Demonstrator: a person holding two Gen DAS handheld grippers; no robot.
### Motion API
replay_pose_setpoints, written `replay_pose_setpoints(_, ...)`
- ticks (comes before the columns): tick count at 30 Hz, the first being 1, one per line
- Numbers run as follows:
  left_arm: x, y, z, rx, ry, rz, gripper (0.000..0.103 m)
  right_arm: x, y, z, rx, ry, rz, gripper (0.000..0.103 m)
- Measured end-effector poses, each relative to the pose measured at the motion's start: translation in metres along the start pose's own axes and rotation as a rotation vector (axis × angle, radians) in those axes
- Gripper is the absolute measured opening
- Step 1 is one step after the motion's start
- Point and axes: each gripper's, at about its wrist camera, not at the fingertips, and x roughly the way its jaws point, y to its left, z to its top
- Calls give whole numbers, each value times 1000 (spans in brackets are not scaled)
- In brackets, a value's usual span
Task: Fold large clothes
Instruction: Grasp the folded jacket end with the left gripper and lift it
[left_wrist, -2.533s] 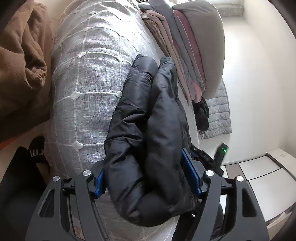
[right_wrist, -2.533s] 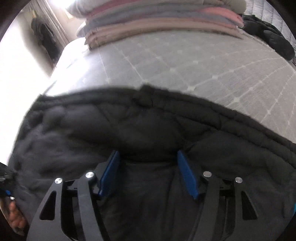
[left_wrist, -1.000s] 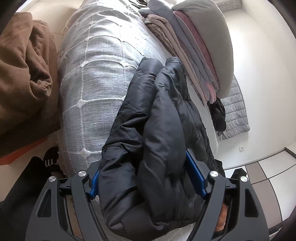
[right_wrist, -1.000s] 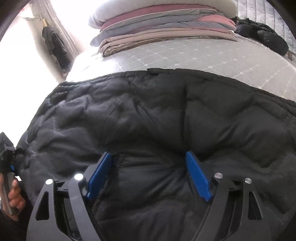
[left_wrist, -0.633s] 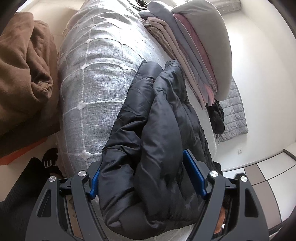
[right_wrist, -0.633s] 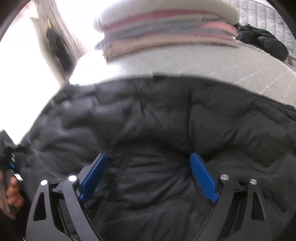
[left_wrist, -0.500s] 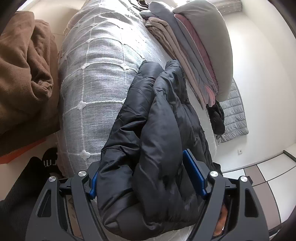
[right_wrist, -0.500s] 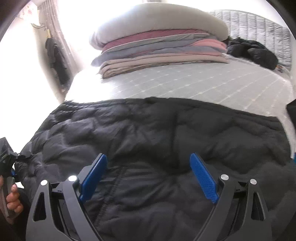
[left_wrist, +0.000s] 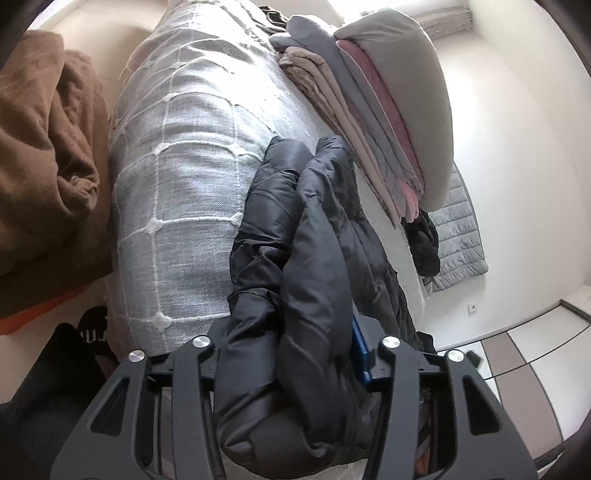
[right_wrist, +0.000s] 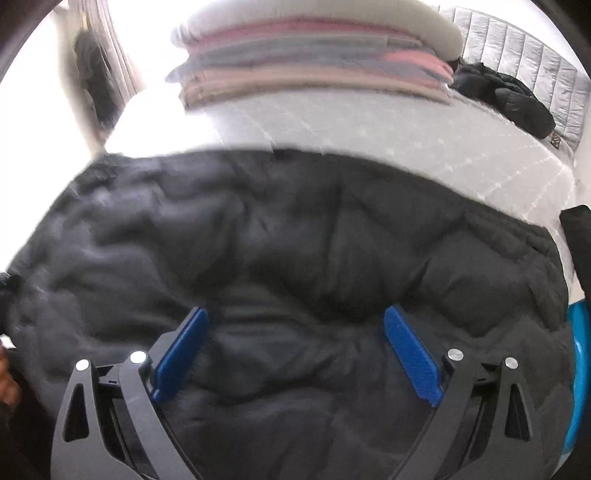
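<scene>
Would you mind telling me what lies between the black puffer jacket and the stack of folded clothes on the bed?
Only a bare strip of the grey quilted bedspread, clearest in the right wrist view, separates the jacket from the stack.

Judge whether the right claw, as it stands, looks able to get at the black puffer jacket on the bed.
Probably yes. The right claw hangs over the black puffer jacket, jaws wide and opening, nothing between them and the fabric.

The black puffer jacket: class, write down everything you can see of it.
The black puffer jacket is quilted, slightly shiny and bunched into thick folds. It lies on the grey grid-stitched bedcover, beside a stack of folded linens. The left tool is closing on a bundle of it; the right tool stands open over it.
</scene>
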Motion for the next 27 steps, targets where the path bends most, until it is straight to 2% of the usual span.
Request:
replay_pose_setpoints(5, -1, -7, -1, 59, -8, 11, 26, 1, 2, -5, -3, -34, 1, 96)
replay_pose_setpoints(8, -1, -9, -2, 69, -11, 17, 23, -11, -2, -9, 12, -54, 34, 96)
replay_pose_setpoints(11, -3, -11, -2, 67, -16, 11, 21, -28, -4, -12, 28, -115, 45, 96)
replay_pose_setpoints(15, -12, -26, -5, 91, -42, -4, 20, -4, 3, -17, -21, -27, 7, 96)
replay_pose_setpoints(18, -22, -49, -8, 133, -73, -22, 19, 4, 12, -20, -58, -38, -31, 97)
replay_pose_setpoints(22, -33, -94, -11, 221, -100, -60, 19, 4, 8, -15, -47, -1, -10, 97)
replay_pose_setpoints(24, -38, -118, -13, 273, -107, -77, 19, 0, 4, -10, -33, 29, 26, 97)
replay_pose_setpoints(25, -40, -130, -15, 298, -109, -84, 19, -7, -1, -9, -7, 29, 73, 97)
replay_pose_setpoints(27, -40, -155, -20, 350, -108, -96, 19, -25, -23, -4, 111, 1, 233, 97)
